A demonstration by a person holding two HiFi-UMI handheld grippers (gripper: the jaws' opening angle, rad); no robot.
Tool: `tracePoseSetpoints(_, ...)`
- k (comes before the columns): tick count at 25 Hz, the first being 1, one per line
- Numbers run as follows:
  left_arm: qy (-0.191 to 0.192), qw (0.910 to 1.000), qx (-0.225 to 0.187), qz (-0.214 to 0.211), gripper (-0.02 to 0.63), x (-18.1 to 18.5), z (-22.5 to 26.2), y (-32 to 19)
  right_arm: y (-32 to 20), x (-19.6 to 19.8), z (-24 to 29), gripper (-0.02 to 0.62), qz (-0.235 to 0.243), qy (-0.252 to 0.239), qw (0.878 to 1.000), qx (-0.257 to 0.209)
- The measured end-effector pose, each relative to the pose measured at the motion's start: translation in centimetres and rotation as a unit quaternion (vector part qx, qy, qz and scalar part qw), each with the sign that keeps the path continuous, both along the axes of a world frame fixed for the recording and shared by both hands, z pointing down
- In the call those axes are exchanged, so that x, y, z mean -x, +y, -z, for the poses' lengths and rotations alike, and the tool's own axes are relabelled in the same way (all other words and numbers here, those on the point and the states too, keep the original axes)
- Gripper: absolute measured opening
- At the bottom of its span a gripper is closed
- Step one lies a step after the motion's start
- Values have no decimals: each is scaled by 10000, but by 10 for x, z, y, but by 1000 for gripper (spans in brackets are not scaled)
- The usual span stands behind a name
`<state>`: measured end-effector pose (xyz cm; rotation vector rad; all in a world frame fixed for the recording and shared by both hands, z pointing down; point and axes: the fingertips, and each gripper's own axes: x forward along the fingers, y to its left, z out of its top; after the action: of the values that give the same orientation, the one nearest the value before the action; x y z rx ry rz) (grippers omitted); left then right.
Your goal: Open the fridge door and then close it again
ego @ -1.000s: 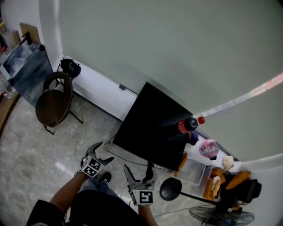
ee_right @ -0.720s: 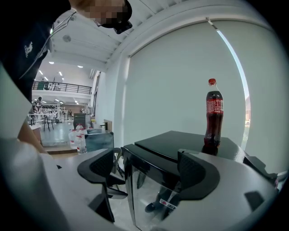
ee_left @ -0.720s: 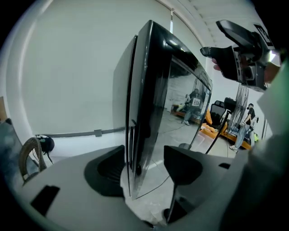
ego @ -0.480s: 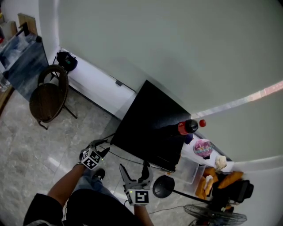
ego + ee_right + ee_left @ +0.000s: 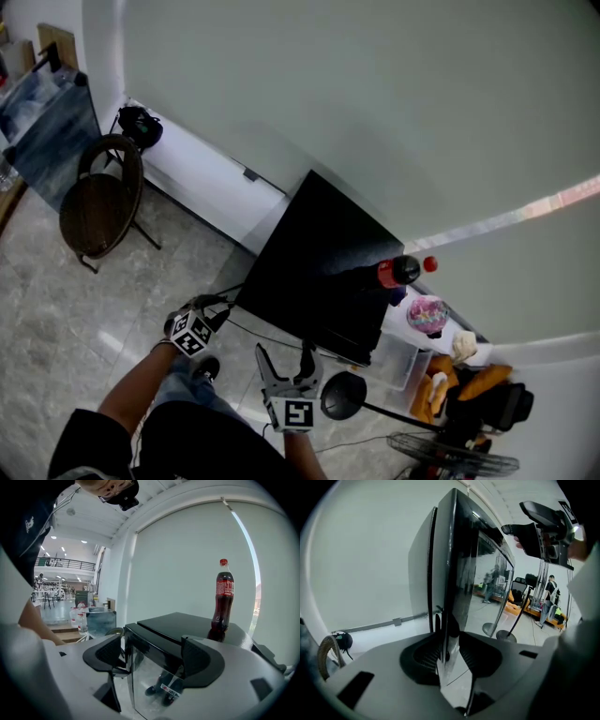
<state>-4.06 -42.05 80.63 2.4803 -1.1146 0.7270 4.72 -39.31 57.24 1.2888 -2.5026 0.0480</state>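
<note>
A small black fridge (image 5: 319, 262) stands against the wall, its dark glass door (image 5: 461, 573) facing me and closed. My left gripper (image 5: 223, 306) is at the door's left edge. In the left gripper view its jaws (image 5: 449, 651) are closing, and the pads press on that edge from both sides. My right gripper (image 5: 286, 361) hovers before the door, open, its jaws closing slightly. In the right gripper view the fridge's top front corner (image 5: 140, 639) lies between the wide-apart pads (image 5: 110, 654), untouched. A cola bottle (image 5: 224, 599) stands on the fridge top.
A brown round chair (image 5: 98, 202) and a glass-fronted cabinet (image 5: 47, 122) are at the left. Right of the fridge sit a clear box with a pink item (image 5: 427, 314), orange things (image 5: 478, 384), a black stand base (image 5: 339, 396) and a fan (image 5: 459, 459). A cable runs along the floor.
My left gripper has moved forward and down to the fridge door's left edge, and its jaws have closed on it. The right gripper has hardly moved.
</note>
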Motion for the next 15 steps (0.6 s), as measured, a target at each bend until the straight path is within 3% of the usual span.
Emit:
tracePoseSetpoints(5, -26, 9998, 82, -175, 114, 1, 0, 0, -3, -1, -3, 368, -20, 101, 9999, -18)
tracePoseSetpoints(15, -232, 9993, 259, -168, 103, 2, 1, 3, -1, 1, -4, 360, 35, 160, 9998, -75)
